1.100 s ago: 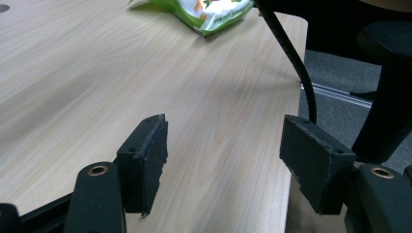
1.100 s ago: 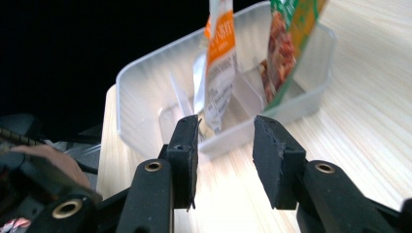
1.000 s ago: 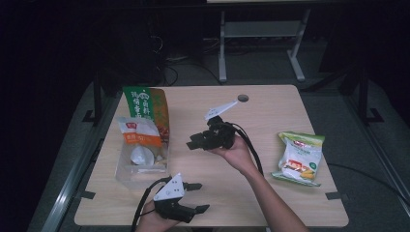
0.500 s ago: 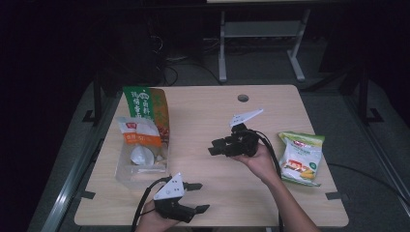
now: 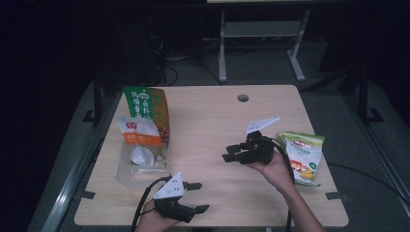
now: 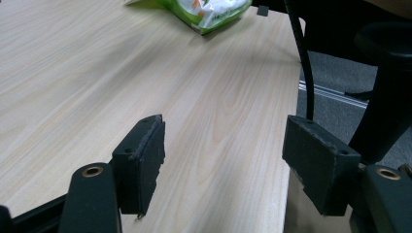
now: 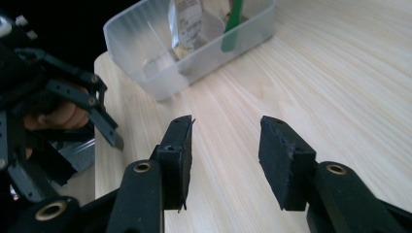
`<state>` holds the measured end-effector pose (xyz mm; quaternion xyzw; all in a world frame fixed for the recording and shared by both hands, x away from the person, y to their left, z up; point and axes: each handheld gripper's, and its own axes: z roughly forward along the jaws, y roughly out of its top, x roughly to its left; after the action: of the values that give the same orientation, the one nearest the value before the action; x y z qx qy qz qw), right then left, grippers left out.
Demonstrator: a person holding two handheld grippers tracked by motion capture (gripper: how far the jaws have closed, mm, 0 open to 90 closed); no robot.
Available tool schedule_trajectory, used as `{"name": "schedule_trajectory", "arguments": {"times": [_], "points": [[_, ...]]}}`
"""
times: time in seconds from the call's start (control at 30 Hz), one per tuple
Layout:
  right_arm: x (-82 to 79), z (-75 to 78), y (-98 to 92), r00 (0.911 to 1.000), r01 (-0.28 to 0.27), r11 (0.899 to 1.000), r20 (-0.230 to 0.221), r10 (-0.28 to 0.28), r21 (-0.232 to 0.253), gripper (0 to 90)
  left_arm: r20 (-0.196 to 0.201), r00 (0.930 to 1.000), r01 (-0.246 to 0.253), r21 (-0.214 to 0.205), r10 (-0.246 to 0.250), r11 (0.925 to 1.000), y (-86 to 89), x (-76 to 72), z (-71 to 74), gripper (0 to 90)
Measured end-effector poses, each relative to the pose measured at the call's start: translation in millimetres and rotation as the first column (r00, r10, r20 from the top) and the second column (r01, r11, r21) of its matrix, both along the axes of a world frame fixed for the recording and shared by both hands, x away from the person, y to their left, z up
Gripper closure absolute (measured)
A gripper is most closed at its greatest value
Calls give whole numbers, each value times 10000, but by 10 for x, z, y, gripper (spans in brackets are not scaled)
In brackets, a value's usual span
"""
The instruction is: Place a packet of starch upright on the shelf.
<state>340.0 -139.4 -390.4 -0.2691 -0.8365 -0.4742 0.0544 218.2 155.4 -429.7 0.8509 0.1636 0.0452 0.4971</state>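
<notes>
**Two hand-held grippers over a wooden table with snack packets**

At the table's (image 5: 208,121) left side sits a clear plastic tub (image 5: 140,166) holding packets, with a green and orange bag (image 5: 147,108) behind it. Near the front edge, the left gripper (image 5: 199,197) rests with jaws wide apart, holding nothing. Further right, the right gripper (image 5: 231,152) hovers, jaws parted and empty, pointing towards the tub. A green snack bag (image 5: 303,157) lies just beside that hand.

Bright table, dark room all around.
In the high view only the table (image 5: 212,130) is lit, and the picture looks soft and grainy. The gripper views are brighter; the black jaws at the bottom look sharp, and the top edge goes blurry.
</notes>
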Motion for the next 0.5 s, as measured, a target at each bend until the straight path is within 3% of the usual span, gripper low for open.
{"name": "schedule_trajectory", "arguments": {"times": [0.37,0.5], "points": [[-203,-39,-357,9985,532,9980,166,-527,-337,539,-17,9999,-140,-67,140,9999,14,6,4,314],[-289,-29,-583,9956,914,9947,271,-902,-470,541,-75,9999,-120,-69,119,9999,3,9,-1,314]]}}
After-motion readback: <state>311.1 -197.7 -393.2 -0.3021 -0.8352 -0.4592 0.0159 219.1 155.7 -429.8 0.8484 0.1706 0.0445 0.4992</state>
